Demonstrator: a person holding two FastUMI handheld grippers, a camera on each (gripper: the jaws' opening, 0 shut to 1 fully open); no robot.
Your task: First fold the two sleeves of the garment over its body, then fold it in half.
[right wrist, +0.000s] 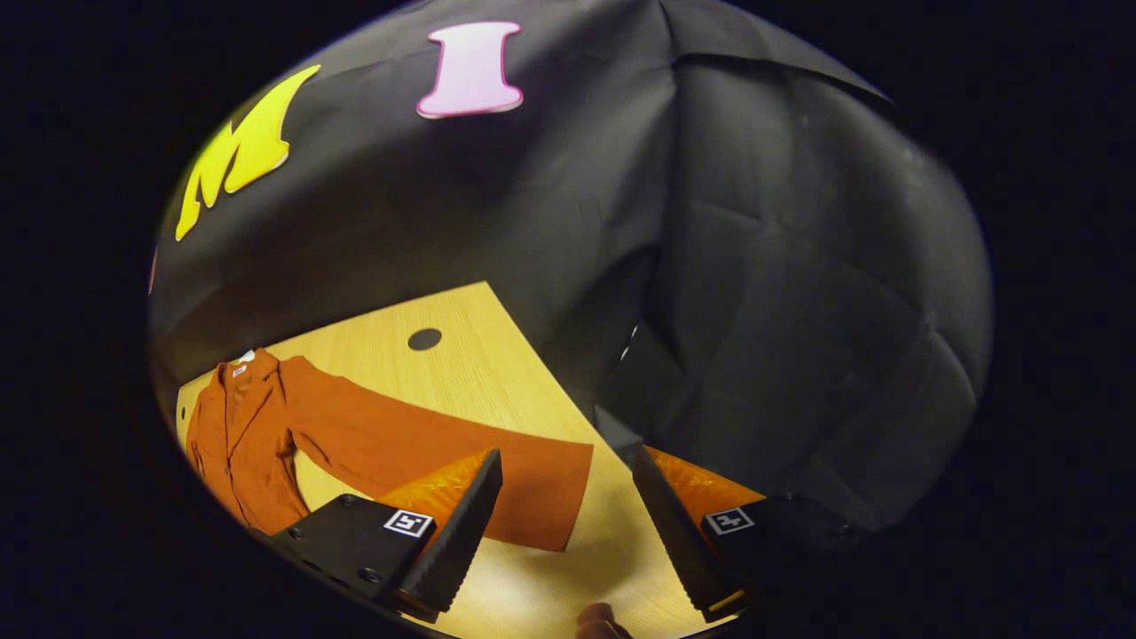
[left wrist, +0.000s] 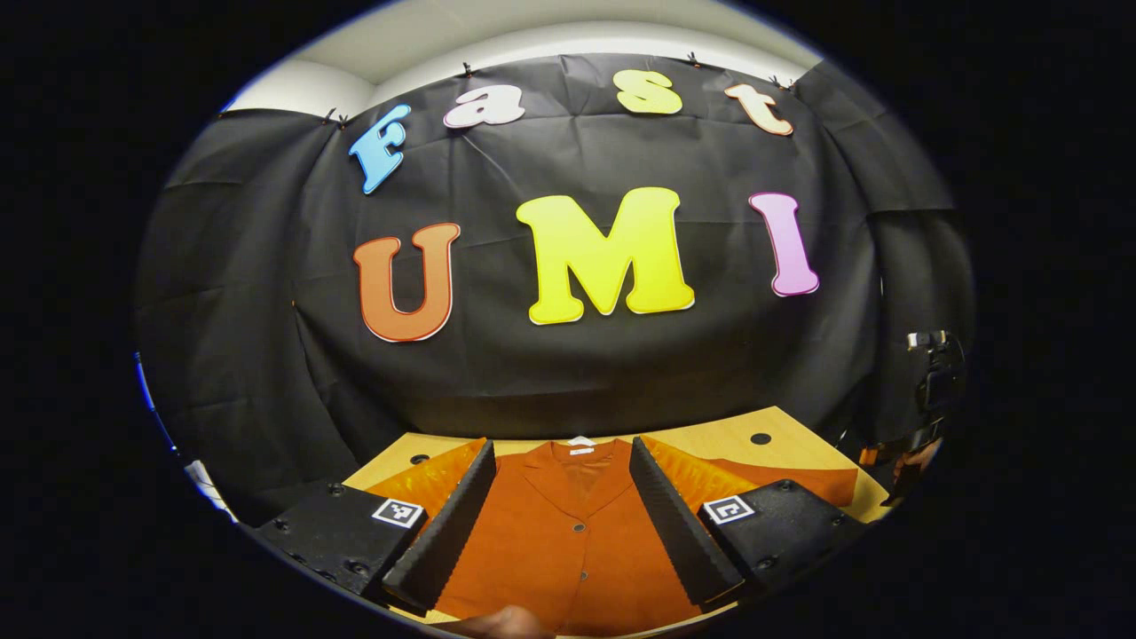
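So your left gripper (left wrist: pixel 564 524) has its jaws spread wide, hovering over the chest of the garment (left wrist: pixel 568 541), collar between the fingers and nothing grabbed. Your right gripper (right wrist: pixel 568 532) is just as wide apart, with the cuff end of one sleeve (right wrist: pixel 426 453) lying flat just beyond the left finger. One rust-orange buttoned jacket, soft matte cloth, spread on the pale wood table (right wrist: pixel 479 382), which has two round holes.

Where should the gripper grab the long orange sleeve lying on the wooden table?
Probably at the cuff end of the flat orange sleeve, coming down from above beside the open right gripper. The sleeve stretches straight out from the jacket body, so its free end lifts easiest.
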